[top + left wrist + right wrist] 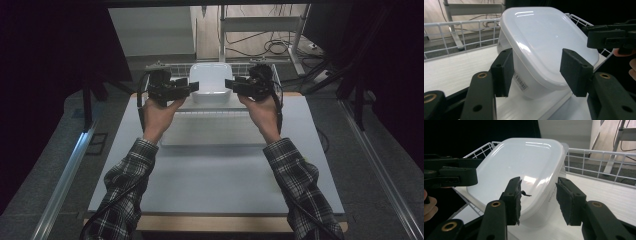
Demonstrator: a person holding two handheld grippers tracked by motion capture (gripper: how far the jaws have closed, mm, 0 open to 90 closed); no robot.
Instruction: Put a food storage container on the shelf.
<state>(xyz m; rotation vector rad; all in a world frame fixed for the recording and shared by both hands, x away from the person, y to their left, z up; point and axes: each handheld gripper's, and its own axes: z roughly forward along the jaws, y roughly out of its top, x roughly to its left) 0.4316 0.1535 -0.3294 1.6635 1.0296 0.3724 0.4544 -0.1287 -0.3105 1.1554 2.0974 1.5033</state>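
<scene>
There, the white lidded container point(211, 82) sat in the wire basket point(461, 32) at the table's far edge (lid on). The left gripper point(192, 87) and right gripper point(229, 84) flanked it, jaws parted, pads clear of its sides.

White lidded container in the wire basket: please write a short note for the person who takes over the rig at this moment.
Left gripper: open, its fingers on either side of the container's edge, not pressing on it.
Right gripper: open, fingers apart at the opposite edge, no grip.
White lidded container: lid on, resting in the white wire basket at the far end of the table, tilted in both gripper views.
Done: the container is placed in the basket, and both grippers are off it.
Left: probably only to draw both grippers back, and to check that the container sits stable.
</scene>
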